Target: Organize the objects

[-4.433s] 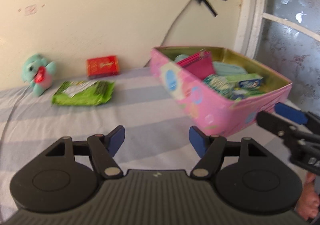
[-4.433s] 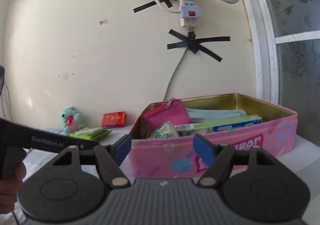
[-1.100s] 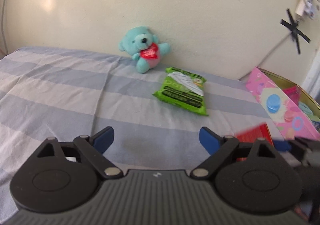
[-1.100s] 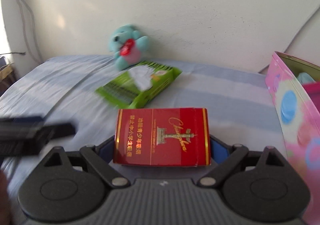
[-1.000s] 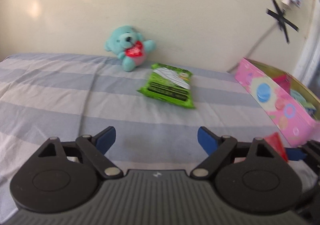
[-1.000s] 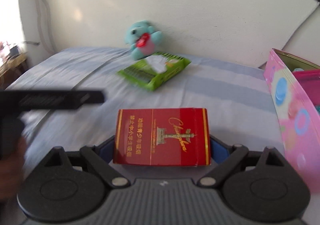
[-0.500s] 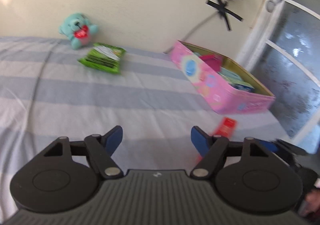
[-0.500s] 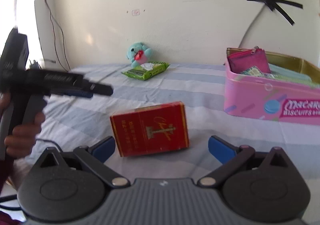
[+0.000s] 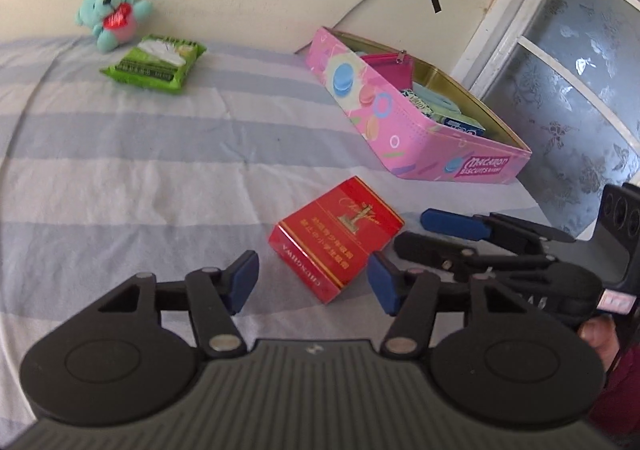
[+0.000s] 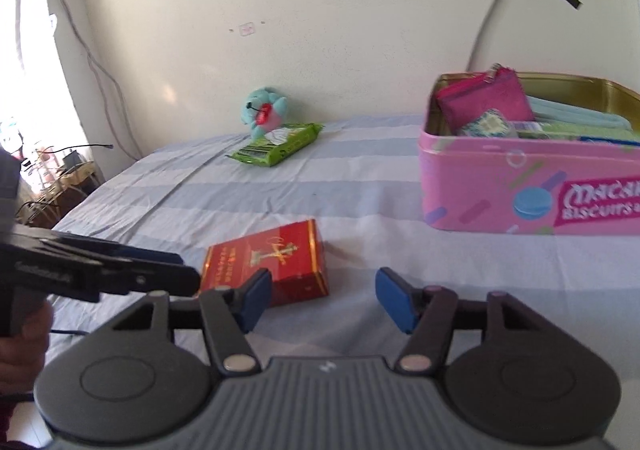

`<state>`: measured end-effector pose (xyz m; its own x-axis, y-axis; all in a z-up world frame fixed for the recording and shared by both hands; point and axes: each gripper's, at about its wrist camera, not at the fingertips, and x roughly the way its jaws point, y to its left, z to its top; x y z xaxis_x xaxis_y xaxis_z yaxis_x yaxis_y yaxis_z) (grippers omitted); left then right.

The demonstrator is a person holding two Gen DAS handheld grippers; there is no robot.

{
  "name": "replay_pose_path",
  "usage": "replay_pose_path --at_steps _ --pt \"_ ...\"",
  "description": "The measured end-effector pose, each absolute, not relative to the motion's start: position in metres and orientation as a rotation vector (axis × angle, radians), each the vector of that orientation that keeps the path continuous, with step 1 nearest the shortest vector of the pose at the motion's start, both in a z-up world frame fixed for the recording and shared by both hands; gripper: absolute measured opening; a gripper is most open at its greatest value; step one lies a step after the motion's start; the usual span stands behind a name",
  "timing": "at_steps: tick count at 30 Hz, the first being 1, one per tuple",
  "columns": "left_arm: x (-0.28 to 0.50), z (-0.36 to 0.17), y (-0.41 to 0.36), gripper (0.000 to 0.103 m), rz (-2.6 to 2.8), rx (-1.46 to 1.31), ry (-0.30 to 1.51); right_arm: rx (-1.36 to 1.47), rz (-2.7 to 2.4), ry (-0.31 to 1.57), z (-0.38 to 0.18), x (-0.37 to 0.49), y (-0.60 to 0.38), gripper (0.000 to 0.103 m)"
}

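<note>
A red box (image 9: 336, 238) with gold lettering lies flat on the striped bed sheet (image 9: 160, 170), free of both grippers. My left gripper (image 9: 314, 282) is just short of it, the box's near corner reaching between the blue pads, which do not touch it; the jaws are closing. My right gripper (image 10: 324, 298) hovers to the right of the red box (image 10: 272, 258) with nothing between its pads, and its jaws are closing too. Each gripper shows in the other's view: the right gripper (image 9: 412, 230) beside the box, the left gripper (image 10: 184, 270) at the box's left end.
A pink biscuit tin (image 9: 400, 138) (image 10: 500, 186), open and holding a magenta pouch and several packets, stands far right by the window. A green wipes pack (image 9: 154, 64) and a teal plush bear (image 9: 112, 14) sit by the back wall. A hand holds each gripper.
The right gripper let go of the red box, which now lies on the sheet. Both views swung right towards the tin, and both pairs of jaws have narrowed.
</note>
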<state>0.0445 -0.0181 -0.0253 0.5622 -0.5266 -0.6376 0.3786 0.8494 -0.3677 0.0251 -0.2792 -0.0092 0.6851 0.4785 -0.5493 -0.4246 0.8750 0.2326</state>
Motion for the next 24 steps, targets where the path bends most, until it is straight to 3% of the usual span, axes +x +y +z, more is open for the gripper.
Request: replay_pose_path --at_steps 3,6,8,9,10,14,18,21,24 --pt "0.054 -0.031 -0.027 0.056 -0.569 -0.222 0.868 0.036 0.554 0.658 -0.012 0.032 -0.269 0.06" --pt "0.063 -0.03 -0.041 0.034 -0.599 -0.19 0.877 -0.009 0.595 0.696 -0.02 0.044 -0.256 0.056" --pt "0.065 -0.02 -0.054 0.023 -0.64 -0.168 0.874 -0.023 0.592 0.666 -0.02 0.046 -0.25 0.035" --pt "0.065 -0.012 -0.063 0.023 -0.634 -0.118 0.843 0.007 0.612 0.667 -0.019 0.048 -0.25 0.014" --pt "0.064 -0.003 -0.07 0.023 -0.636 -0.079 0.811 0.046 0.628 0.655 -0.016 0.047 -0.253 0.009" --pt "0.07 0.015 -0.08 0.034 -0.641 -0.026 0.761 0.072 0.561 0.601 -0.007 0.049 -0.269 0.013" --pt "0.079 0.015 -0.066 0.044 -0.54 -0.039 0.729 0.062 0.538 0.581 -0.011 0.046 -0.286 0.036" --pt "0.1 0.009 -0.055 0.045 -0.497 -0.081 0.763 0.087 0.545 0.615 -0.015 0.054 -0.289 0.041" --pt "0.116 -0.006 -0.056 0.052 -0.482 -0.051 0.804 0.065 0.586 0.621 -0.017 0.053 -0.274 0.06"
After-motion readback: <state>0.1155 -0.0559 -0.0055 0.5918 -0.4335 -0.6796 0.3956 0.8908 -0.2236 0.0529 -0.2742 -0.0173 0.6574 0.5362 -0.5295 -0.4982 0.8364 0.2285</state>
